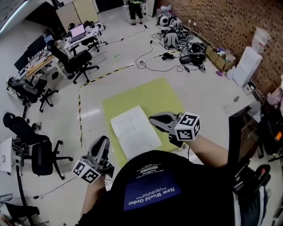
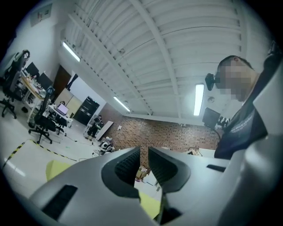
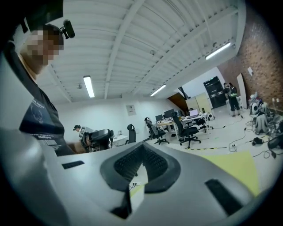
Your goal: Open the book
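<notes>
The book (image 1: pixel 135 132) lies flat on a yellow-green mat (image 1: pixel 146 97), showing a white page with faint print. In the head view my left gripper (image 1: pixel 102 141) hangs off the book's lower left corner, above it and clear of it. The left gripper view shows its jaws a narrow gap apart (image 2: pixel 144 152) with nothing between them. My right gripper (image 1: pixel 153 118) hovers just right of the book's upper right part. Its pads meet (image 3: pixel 142 152) in the right gripper view and hold nothing. Both grippers point out across the room, not down at the book.
Black office chairs (image 1: pixel 77 62) and desks (image 1: pixel 40 62) stand at the left. A black-and-yellow tape line (image 1: pixel 80 110) runs beside the mat. Cables and bags (image 1: pixel 177 42) lie along the brick wall (image 1: pixel 221 22). A person (image 1: pixel 135 9) stands at the far end.
</notes>
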